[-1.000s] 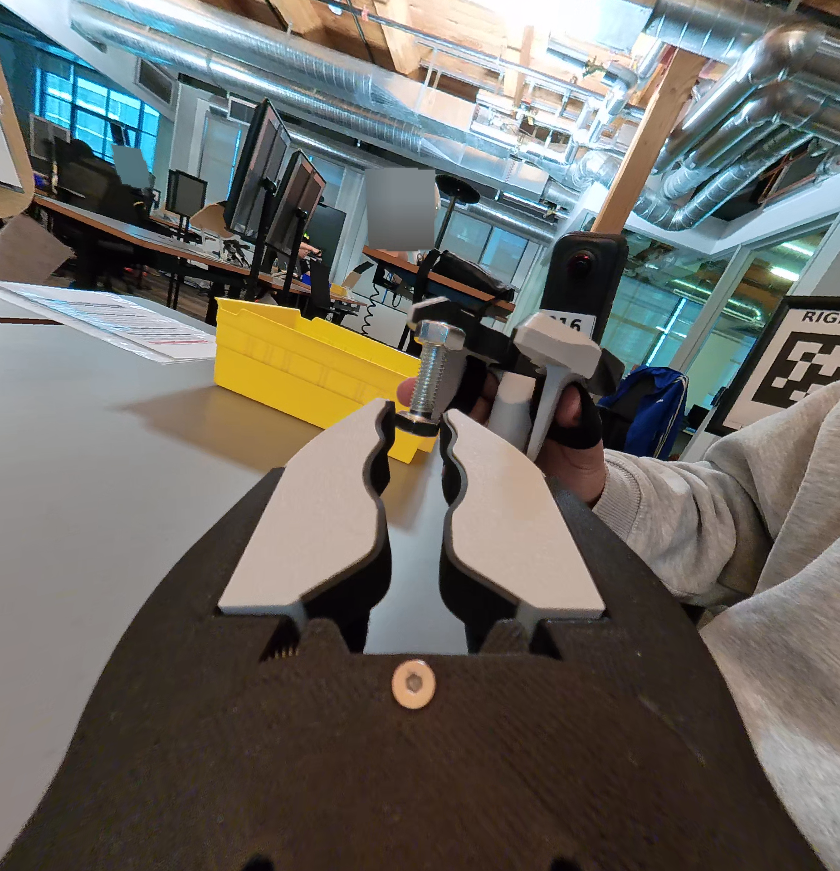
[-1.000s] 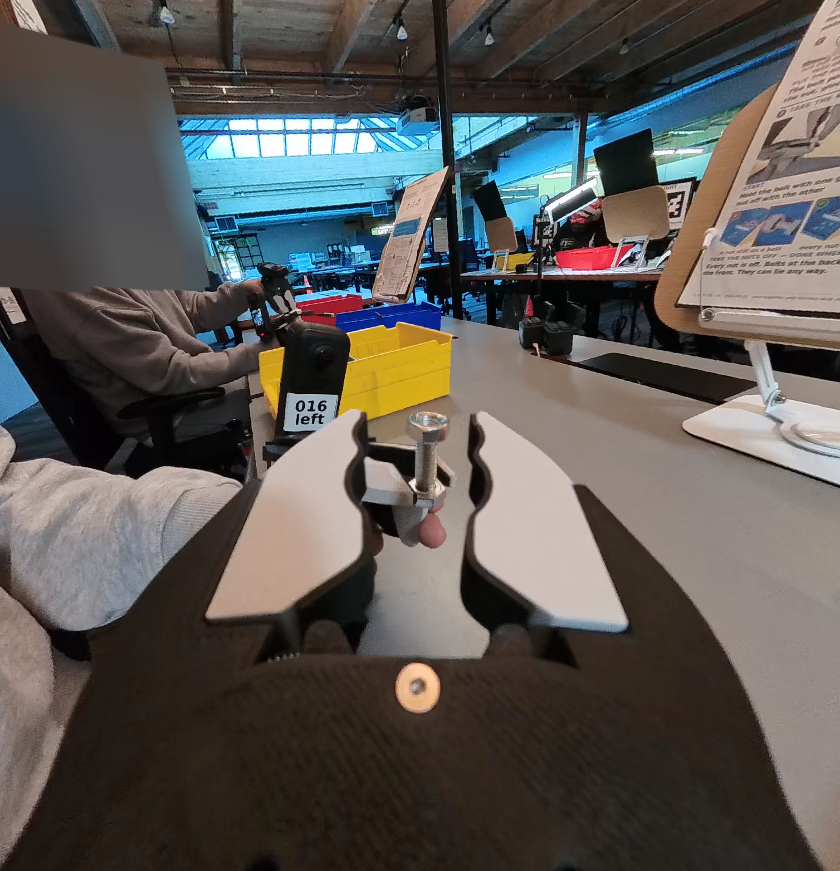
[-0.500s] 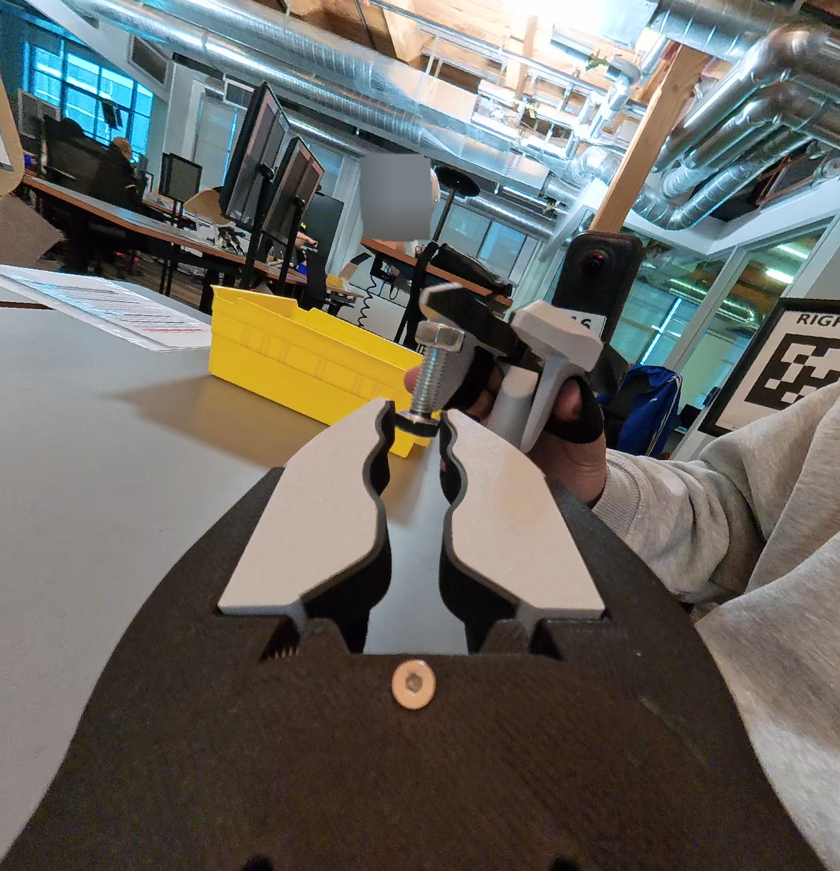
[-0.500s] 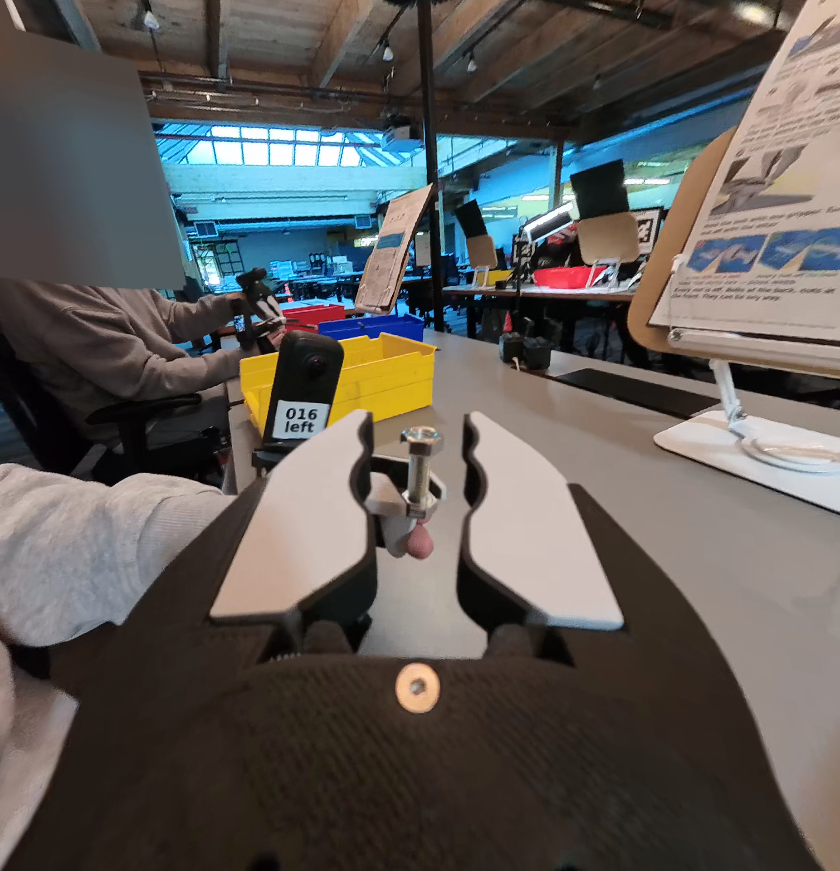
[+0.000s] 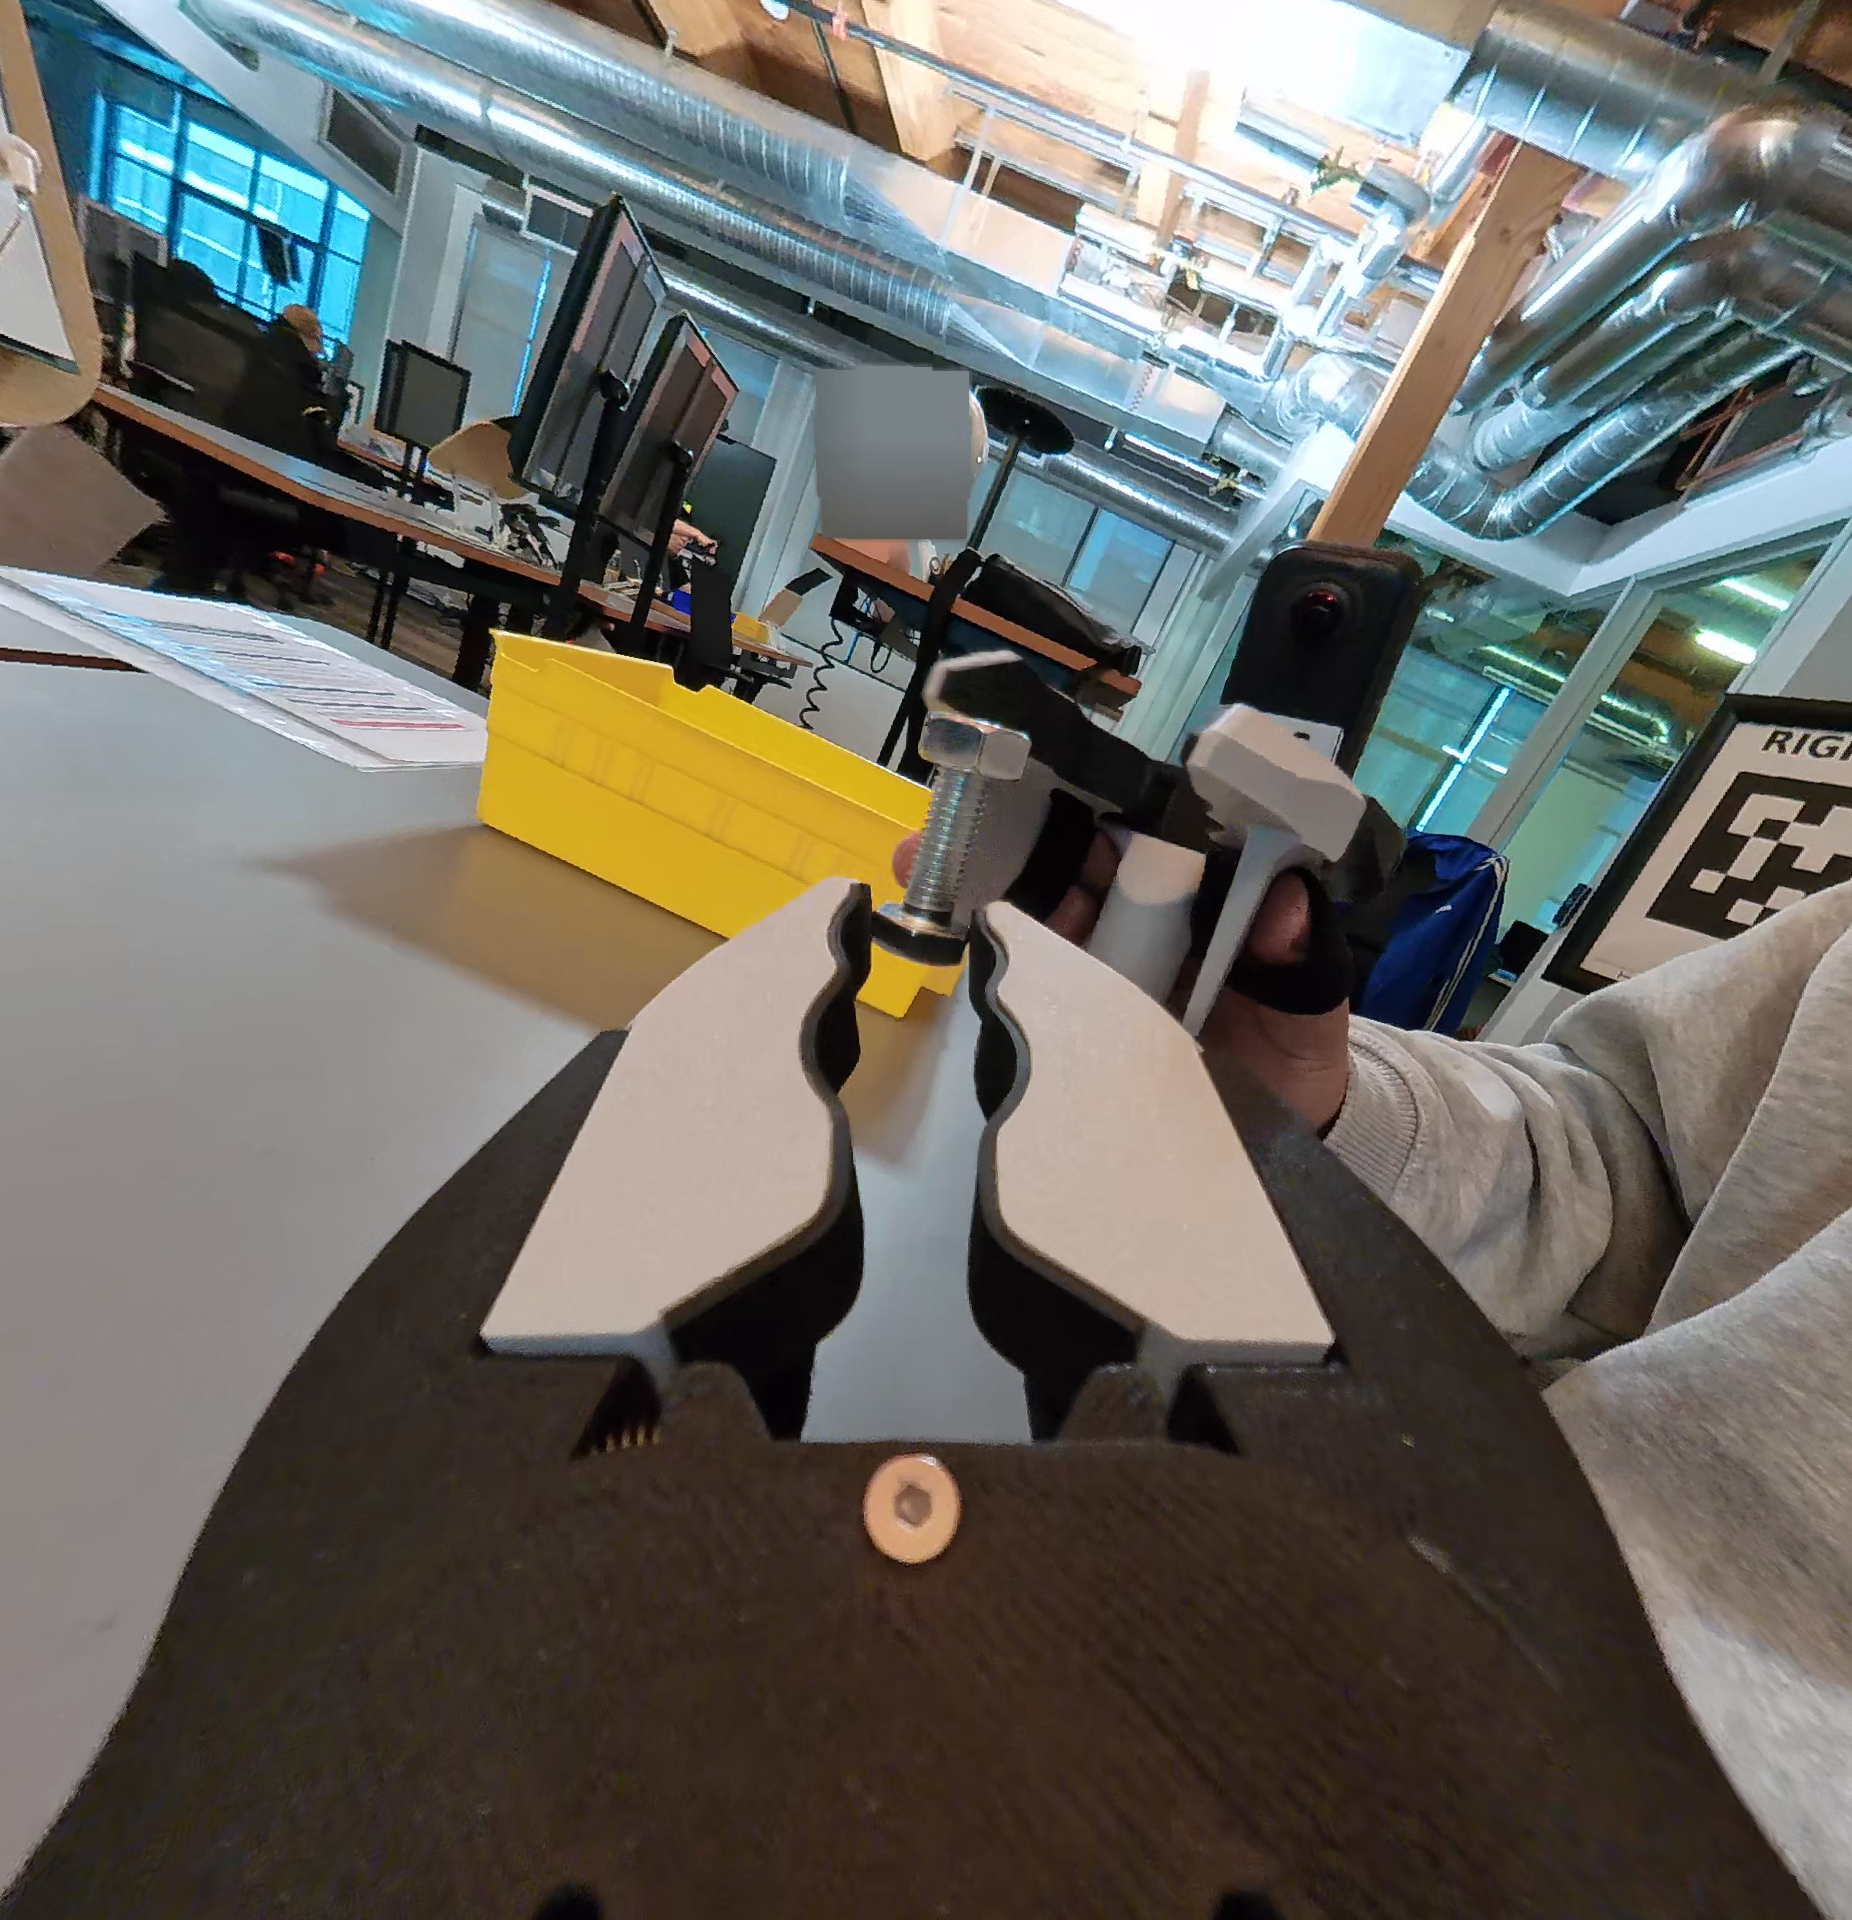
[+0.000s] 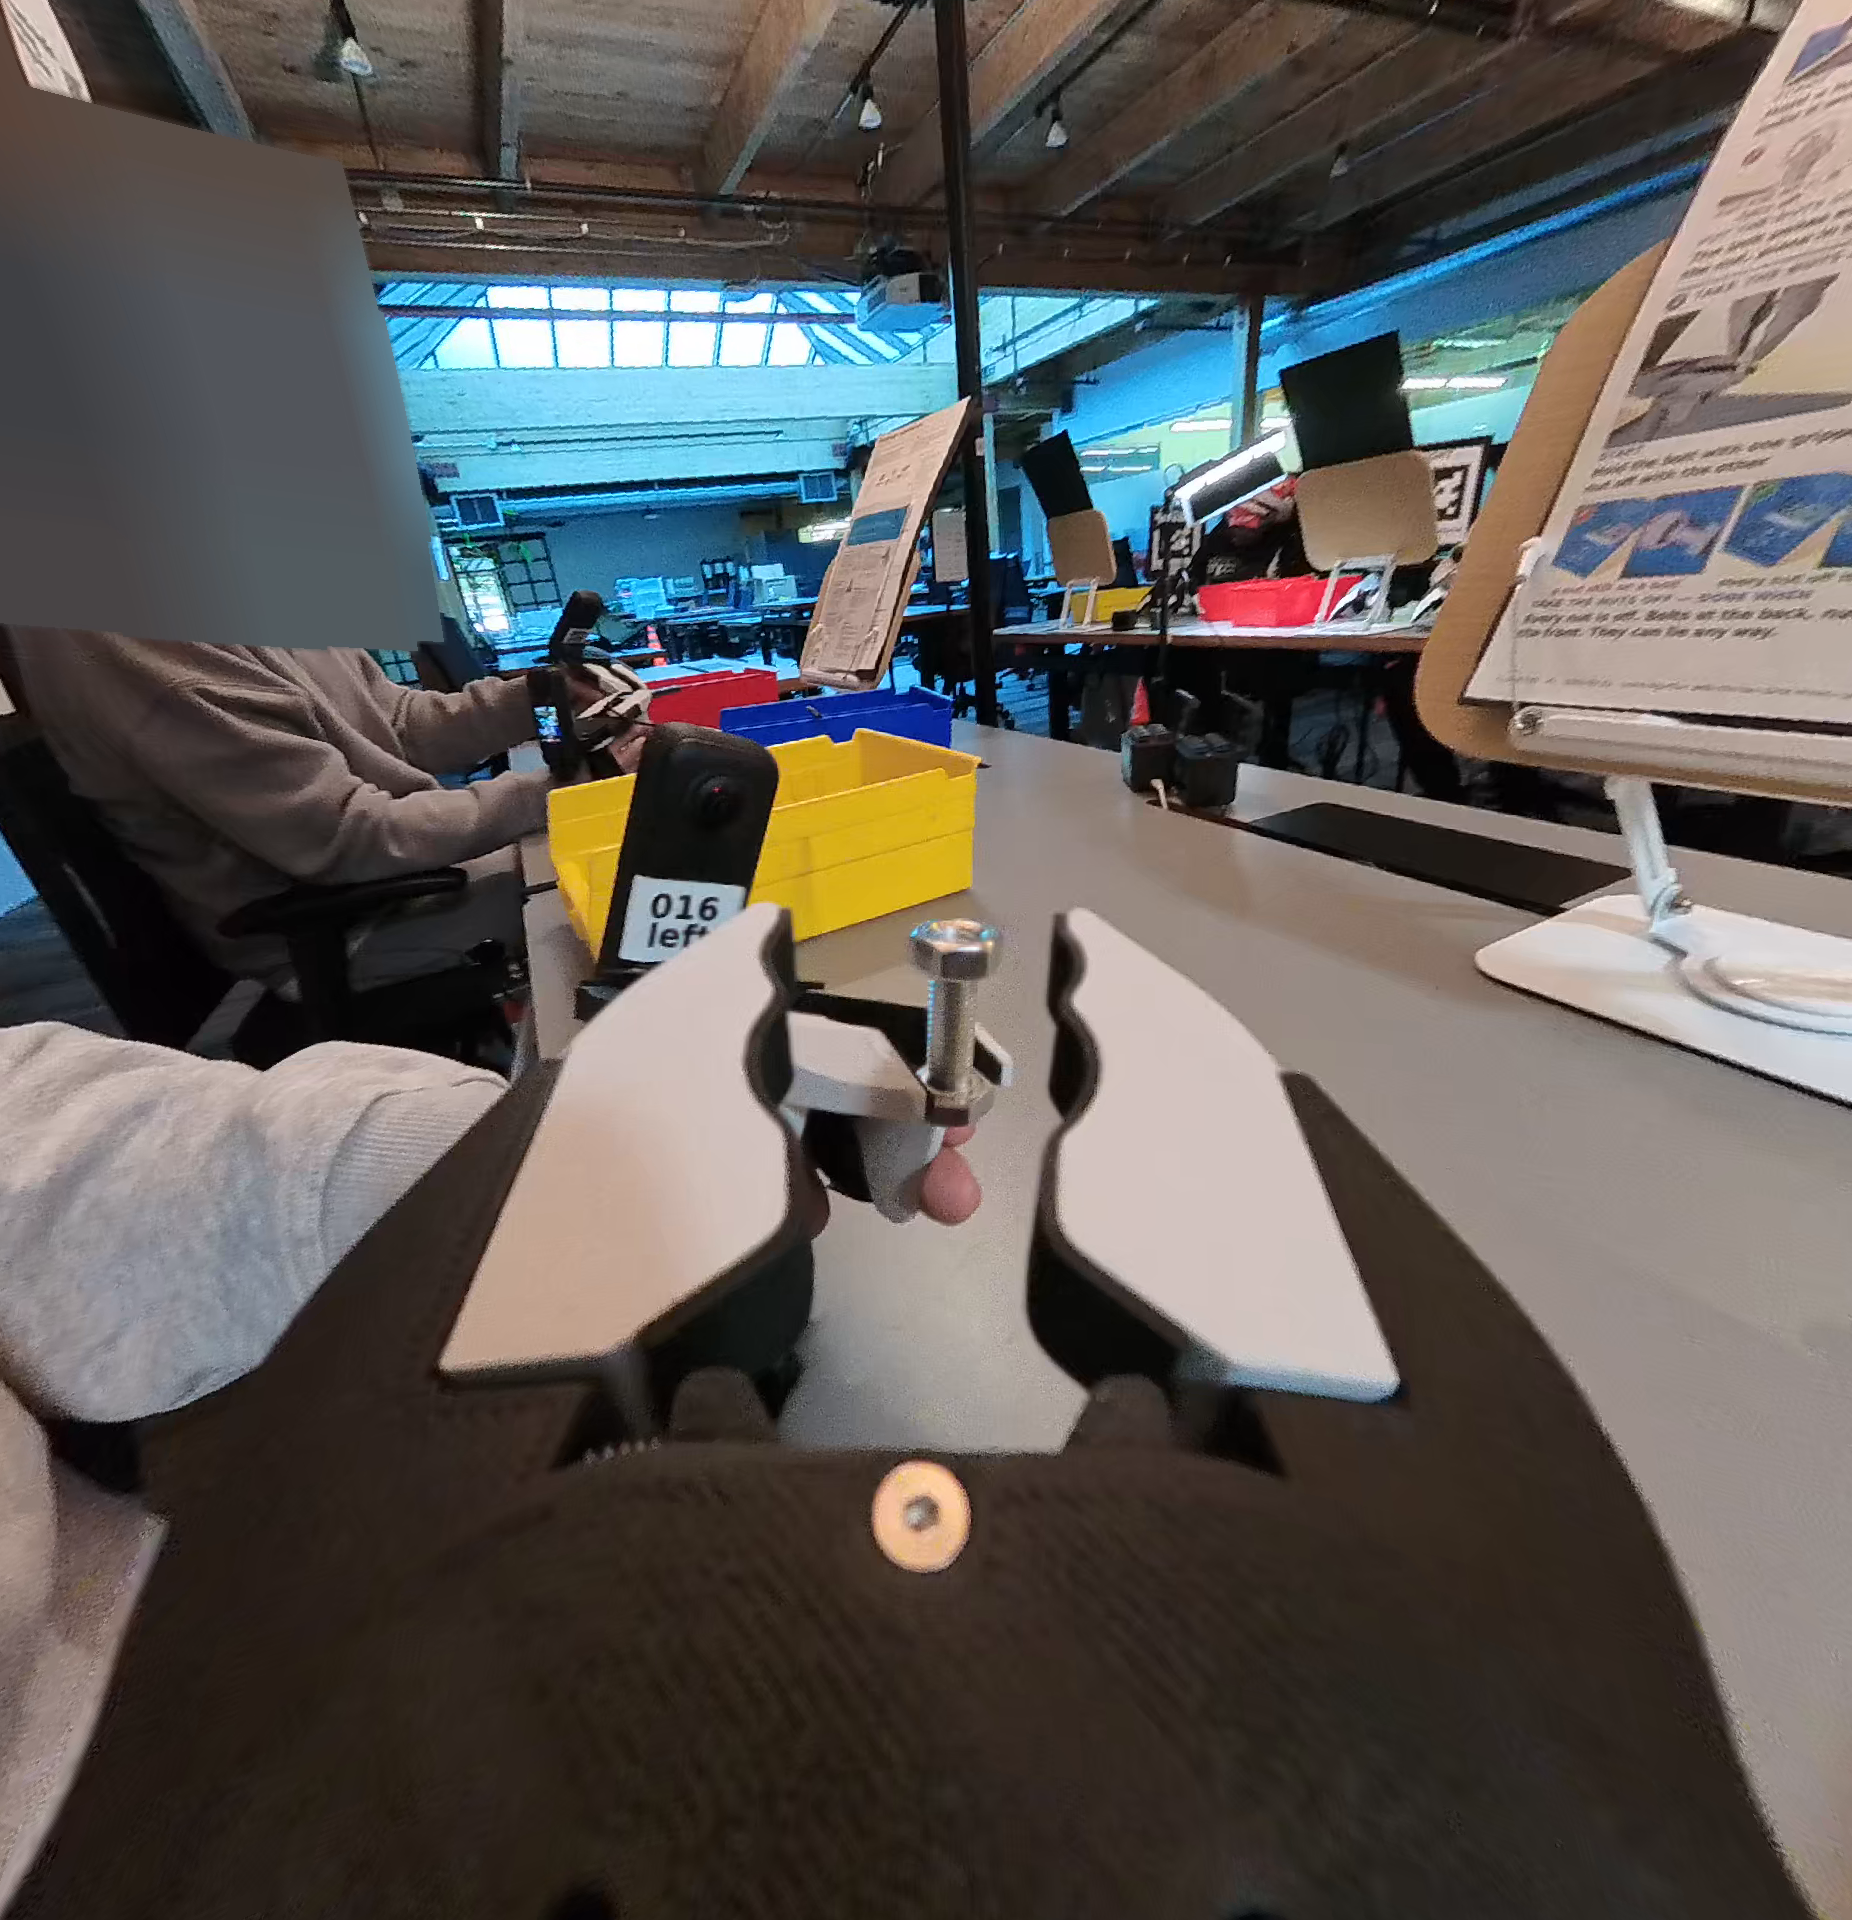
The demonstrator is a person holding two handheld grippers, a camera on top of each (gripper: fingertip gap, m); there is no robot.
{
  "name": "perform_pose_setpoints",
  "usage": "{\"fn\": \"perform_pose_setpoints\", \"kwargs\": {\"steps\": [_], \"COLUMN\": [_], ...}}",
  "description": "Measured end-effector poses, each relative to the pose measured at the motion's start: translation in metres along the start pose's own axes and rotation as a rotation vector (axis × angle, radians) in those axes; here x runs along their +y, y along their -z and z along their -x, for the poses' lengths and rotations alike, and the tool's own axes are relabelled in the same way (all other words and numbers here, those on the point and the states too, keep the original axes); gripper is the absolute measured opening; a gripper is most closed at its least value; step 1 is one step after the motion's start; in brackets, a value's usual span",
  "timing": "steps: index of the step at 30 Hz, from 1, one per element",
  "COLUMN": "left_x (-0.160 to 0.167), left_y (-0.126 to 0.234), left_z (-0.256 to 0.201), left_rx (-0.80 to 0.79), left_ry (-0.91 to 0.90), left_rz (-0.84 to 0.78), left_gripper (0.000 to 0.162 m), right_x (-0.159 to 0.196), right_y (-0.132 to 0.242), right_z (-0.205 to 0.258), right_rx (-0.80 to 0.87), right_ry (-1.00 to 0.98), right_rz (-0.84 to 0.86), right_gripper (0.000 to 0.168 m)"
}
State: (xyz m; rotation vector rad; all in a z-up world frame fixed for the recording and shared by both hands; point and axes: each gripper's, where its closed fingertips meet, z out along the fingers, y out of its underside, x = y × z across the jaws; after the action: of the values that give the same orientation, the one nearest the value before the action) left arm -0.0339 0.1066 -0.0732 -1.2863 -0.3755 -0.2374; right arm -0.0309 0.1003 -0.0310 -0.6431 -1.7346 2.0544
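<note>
Clamping nut: left tool; right tool apart.

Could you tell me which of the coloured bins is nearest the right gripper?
The yellow bin, just beyond the bolt held by the left gripper; the blue bin and red bin sit farther back behind it.

The bolt stands upright between the left claw tips, above the tabletop, bin seemingly just behind.
</note>
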Motion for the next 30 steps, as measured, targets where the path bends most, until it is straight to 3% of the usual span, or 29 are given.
{"fn": "perform_pose_setpoints", "kwargs": {"steps": [4, 9, 12, 17, 23, 30], "left_x": [0.003, 0.001, 0.001, 0.006, 0.014, 0.012], "left_y": [-0.001, 0.001, 0.001, -0.001, -0.004, -0.004], "left_z": [0.0, 0.006, 0.007, 0.005, 0.001, -0.001], "left_rx": [-0.012, -0.041, -0.048, -0.048, -0.036, -0.031], "left_ry": [-0.021, -0.011, -0.012, -0.047, -0.07, -0.079], "left_rz": [0.018, 0.014, 0.014, 0.045, 0.1, 0.088], "left_gripper": [0.018, 0.018, 0.018, 0.019, 0.019, 0.018], "right_x": [0.008, 0.011, 0.007, 0.005, 0.014, 0.015], "right_y": [-0.005, -0.002, -0.001, -0.004, -0.006, -0.001], "right_z": [0.005, 0.014, 0.011, 0.001, -0.001, -0.009], "right_rx": [-0.011, -0.051, -0.03, 0.031, 0.051, 0.056], "right_ry": [0.048, 0.063, 0.062, 0.107, 0.162, 0.092], "right_rz": [0.034, 0.081, 0.059, 0.015, 0.064, 0.061], "right_gripper": [0.053, 0.019, 0.024, 0.057, 0.051, 0.037]}}
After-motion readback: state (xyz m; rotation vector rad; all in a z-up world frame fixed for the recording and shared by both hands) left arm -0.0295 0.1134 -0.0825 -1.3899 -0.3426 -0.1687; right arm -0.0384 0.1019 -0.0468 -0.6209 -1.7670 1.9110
